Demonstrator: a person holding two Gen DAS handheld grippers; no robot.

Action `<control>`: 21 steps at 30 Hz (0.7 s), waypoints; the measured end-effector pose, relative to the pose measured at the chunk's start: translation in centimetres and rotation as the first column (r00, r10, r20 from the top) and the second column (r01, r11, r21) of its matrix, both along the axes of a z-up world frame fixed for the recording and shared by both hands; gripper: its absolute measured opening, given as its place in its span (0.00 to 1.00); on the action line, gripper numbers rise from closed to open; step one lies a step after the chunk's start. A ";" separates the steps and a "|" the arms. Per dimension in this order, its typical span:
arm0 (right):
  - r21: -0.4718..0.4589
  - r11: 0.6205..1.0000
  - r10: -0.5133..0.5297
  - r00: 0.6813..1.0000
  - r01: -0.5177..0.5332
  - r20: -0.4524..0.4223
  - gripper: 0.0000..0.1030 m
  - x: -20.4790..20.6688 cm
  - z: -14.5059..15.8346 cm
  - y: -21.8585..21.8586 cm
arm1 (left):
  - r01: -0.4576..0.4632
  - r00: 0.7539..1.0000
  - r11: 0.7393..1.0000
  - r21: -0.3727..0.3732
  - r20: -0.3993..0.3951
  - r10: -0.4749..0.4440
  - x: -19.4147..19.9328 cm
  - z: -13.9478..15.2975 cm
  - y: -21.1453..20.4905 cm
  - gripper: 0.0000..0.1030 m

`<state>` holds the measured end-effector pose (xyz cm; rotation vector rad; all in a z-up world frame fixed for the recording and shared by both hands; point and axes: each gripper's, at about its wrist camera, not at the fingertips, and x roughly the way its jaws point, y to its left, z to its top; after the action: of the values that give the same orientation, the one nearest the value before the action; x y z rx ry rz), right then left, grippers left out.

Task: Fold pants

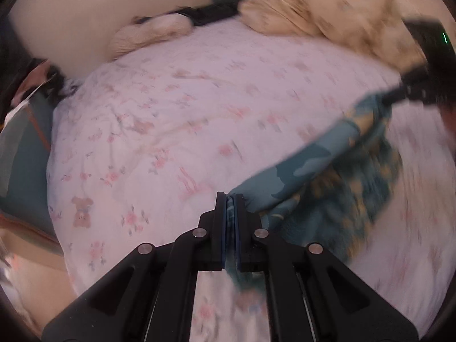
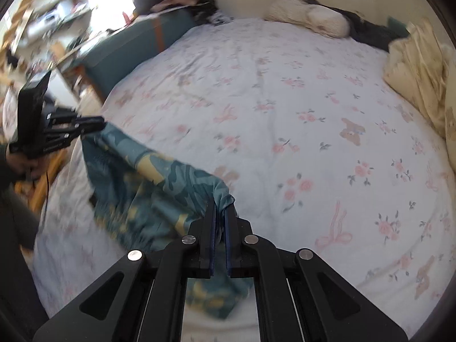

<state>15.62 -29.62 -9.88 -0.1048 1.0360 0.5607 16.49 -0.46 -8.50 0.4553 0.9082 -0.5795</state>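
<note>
The pants (image 1: 322, 168) are teal with a yellow and dark pattern. They hang stretched between my two grippers above a bed with a floral sheet (image 1: 171, 119). My left gripper (image 1: 230, 199) is shut on one end of the top edge. My right gripper (image 2: 221, 208) is shut on the other end of the pants (image 2: 148, 188). In the left wrist view the right gripper (image 1: 390, 97) shows at the far right, clamped on the cloth. In the right wrist view the left gripper (image 2: 97, 124) shows at the far left, also clamped. The rest of the cloth droops toward the sheet (image 2: 285, 99).
A cream quilt (image 1: 327, 8) is bunched at the head of the bed, also in the right wrist view (image 2: 419, 68). A fluffy cream cushion (image 2: 310, 18) and dark clothes (image 2: 367, 30) lie by the wall. A teal chair (image 2: 134, 42) stands beside the bed.
</note>
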 end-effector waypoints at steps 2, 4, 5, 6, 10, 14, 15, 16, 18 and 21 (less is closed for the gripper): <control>-0.053 0.997 0.058 0.998 -0.060 -0.038 0.03 -1.8 -0.9 0.7 | 0.065 0.998 0.998 0.023 -0.017 -0.064 -1.8 -0.6 0.0 0.02; -0.099 0.991 0.088 0.993 -0.096 -0.076 0.03 -2.8 -2.2 1.3 | 0.130 0.991 0.988 0.081 -0.042 -0.127 -3.6 -1.6 -0.5 0.02; -0.130 0.985 0.103 0.989 -0.116 -0.104 0.02 -3.4 -3.0 1.7 | 0.155 0.988 0.983 0.101 -0.042 -0.151 -4.4 -1.9 -0.8 0.02; -0.156 0.979 0.113 0.986 -0.132 -0.124 0.02 -3.9 -3.9 2.2 | 0.172 0.985 0.977 0.126 -0.048 -0.167 -5.2 -2.5 -1.1 0.02; -0.208 0.962 0.131 0.969 -0.175 -0.208 0.03 -5.5 -6.7 3.5 | 0.191 0.977 0.970 0.151 -0.126 -0.173 -6.9 -4.5 -2.1 0.03; -0.230 0.960 0.104 0.965 -0.161 -0.240 0.04 -6.3 -6.8 3.6 | 0.104 0.962 0.984 0.143 -0.265 -0.063 -6.2 -5.9 -1.1 0.16; -0.225 0.963 0.091 0.962 -0.151 -0.256 0.05 -6.4 -6.3 3.3 | 0.065 0.958 0.986 0.151 -0.287 -0.019 -5.7 -5.6 -0.5 0.21; -0.224 0.964 0.080 0.961 -0.142 -0.266 0.09 -6.4 -5.8 3.1 | 0.027 0.956 0.989 0.145 -0.294 0.017 -5.4 -4.9 0.1 0.35; -0.217 0.967 0.072 0.961 -0.133 -0.267 0.10 -6.6 -3.9 2.1 | -0.063 0.957 0.996 0.063 -0.281 0.079 -4.7 -2.3 2.2 0.41; -0.177 0.982 0.035 0.983 -0.067 -0.178 0.10 -6.3 -0.6 0.7 | -0.191 0.957 0.981 -0.040 -0.232 0.177 -3.9 0.9 4.4 0.40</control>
<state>9.32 -28.89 -10.45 -0.2487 1.2575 0.5272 12.61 3.91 -7.57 0.2465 1.1351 -0.4938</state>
